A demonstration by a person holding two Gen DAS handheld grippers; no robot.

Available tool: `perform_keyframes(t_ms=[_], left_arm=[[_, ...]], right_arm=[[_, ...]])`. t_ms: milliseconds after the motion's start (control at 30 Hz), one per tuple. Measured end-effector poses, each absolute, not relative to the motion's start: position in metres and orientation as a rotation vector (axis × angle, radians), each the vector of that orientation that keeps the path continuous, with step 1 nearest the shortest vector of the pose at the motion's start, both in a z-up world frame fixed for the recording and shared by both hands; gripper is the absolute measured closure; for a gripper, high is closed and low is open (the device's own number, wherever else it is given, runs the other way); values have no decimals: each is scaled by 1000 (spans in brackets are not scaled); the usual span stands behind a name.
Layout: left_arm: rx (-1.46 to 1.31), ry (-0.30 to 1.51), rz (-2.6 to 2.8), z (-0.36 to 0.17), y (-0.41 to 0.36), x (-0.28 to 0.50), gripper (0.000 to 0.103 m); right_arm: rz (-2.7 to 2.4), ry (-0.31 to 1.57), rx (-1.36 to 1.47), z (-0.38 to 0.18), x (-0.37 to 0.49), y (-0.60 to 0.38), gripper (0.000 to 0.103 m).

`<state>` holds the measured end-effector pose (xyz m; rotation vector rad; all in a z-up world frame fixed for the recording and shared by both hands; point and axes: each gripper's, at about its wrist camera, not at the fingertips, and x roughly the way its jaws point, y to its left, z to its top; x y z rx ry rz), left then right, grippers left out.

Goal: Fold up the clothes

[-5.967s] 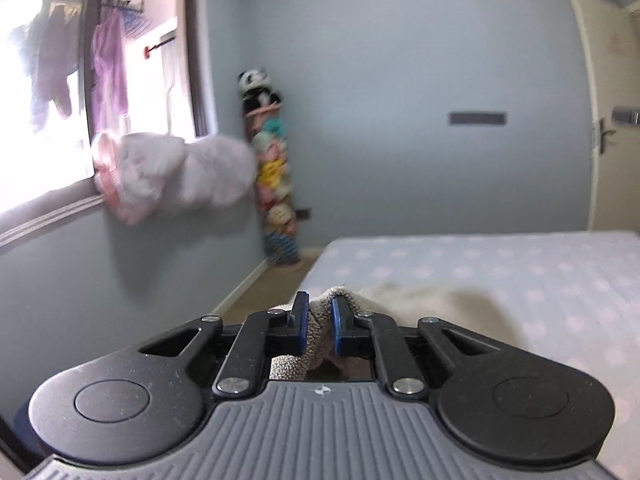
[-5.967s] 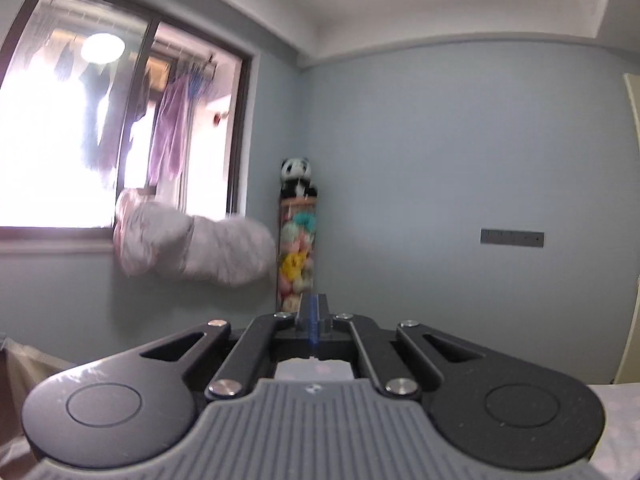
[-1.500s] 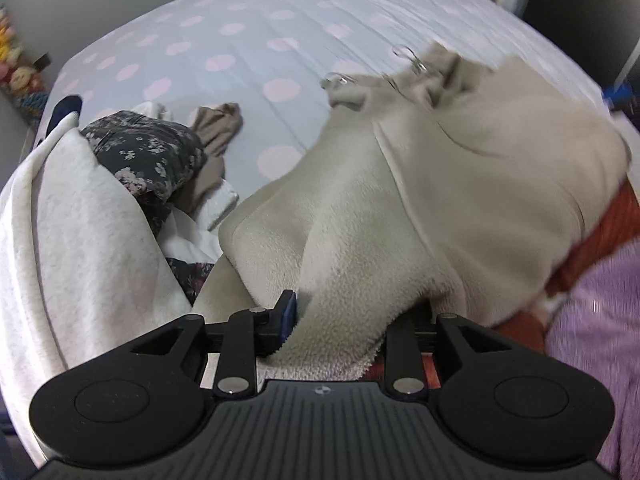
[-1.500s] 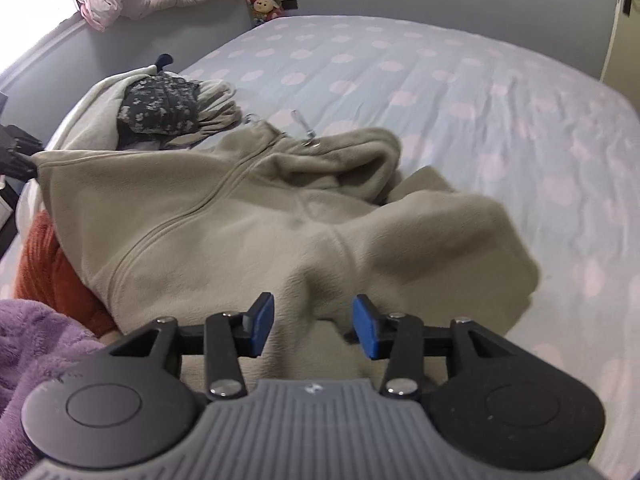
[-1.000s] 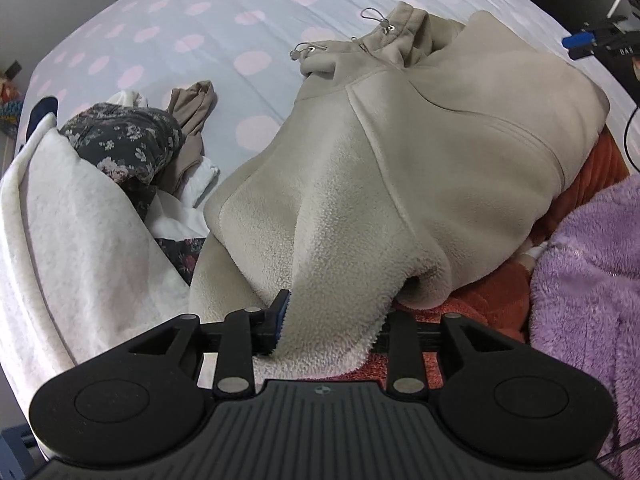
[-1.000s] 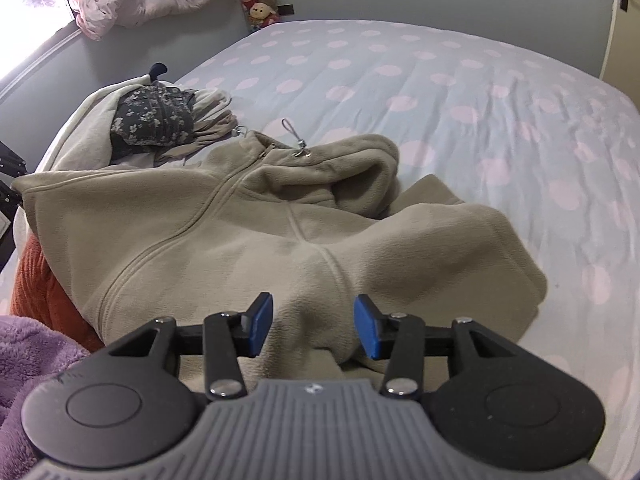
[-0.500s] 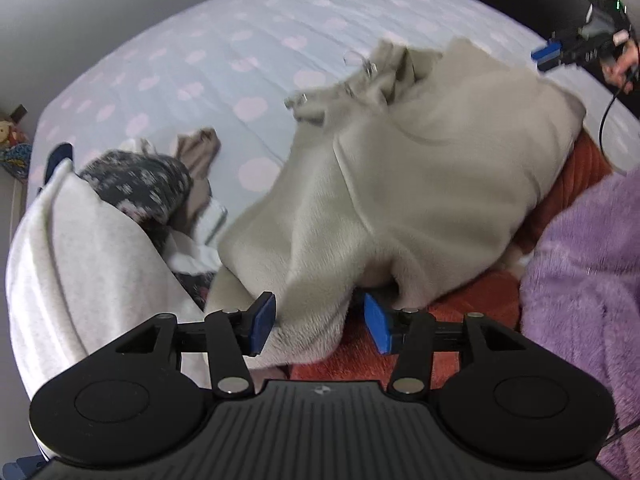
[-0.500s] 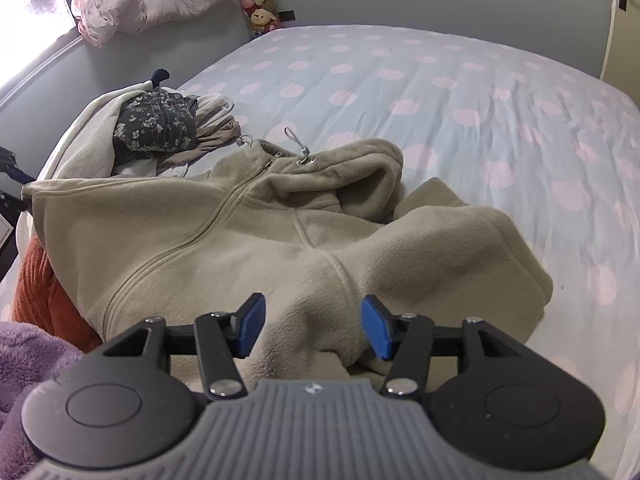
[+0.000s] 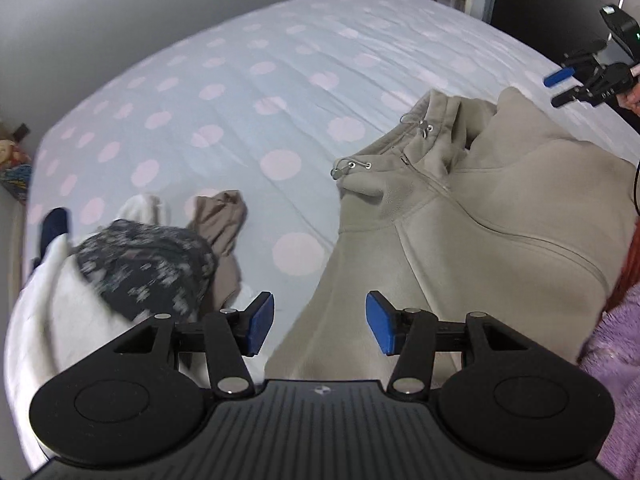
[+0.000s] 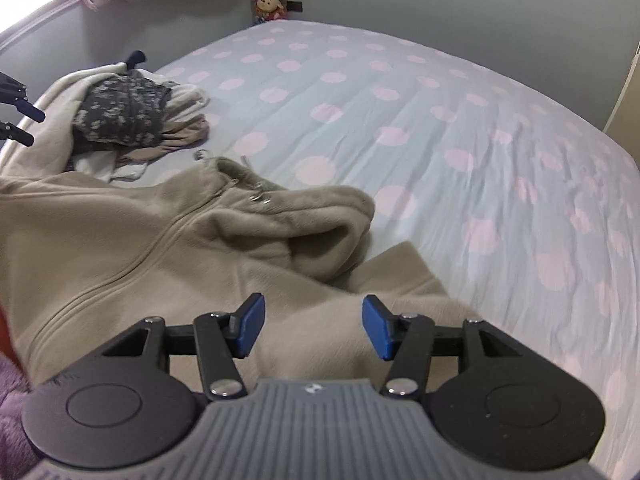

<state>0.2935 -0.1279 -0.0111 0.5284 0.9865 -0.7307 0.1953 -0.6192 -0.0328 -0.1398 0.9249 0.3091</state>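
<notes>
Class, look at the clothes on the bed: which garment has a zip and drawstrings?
The beige fleece hoodie, spread out in front of both claws. The dark floral garment and the others in the heap show neither.

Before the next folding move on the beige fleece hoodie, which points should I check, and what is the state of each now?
1. Left gripper open and empty: ok.
2. Right gripper open and empty: ok.
3. Beige fleece zip hoodie lying front side up on the polka-dot bed sheet: ok.
4. Hood laid flat: not ok, it is bunched.
5. Hoodie apart from other clothes: not ok, its edge lies against the purple fluffy garment.
6. Sleeves spread out: cannot tell, no sleeve shows clearly.
</notes>
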Motion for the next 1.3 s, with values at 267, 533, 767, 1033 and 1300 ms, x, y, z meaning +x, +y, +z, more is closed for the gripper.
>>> perform_keyframes(t_ms=[267,533,767,1033,1300], left_arm=[[564,1171,-835,-88,-155,346,54],[526,1376,-814,-170,-152,385,53],[516,1456,-778,-211,-147,393,49],[482,1469,-739,-226,-148,384,47],[428,1468,-722,-217,-153,361,98]], right_arm=[[349,1013,-205,-72,261,-618,43],[449,1126,-242,-112,309,-624,40],[364,1173,-358,-147,344,-632,27],[177,1147,-348,-138,334,-678,63],[-38,1091,-296,-111,309,-728,88]])
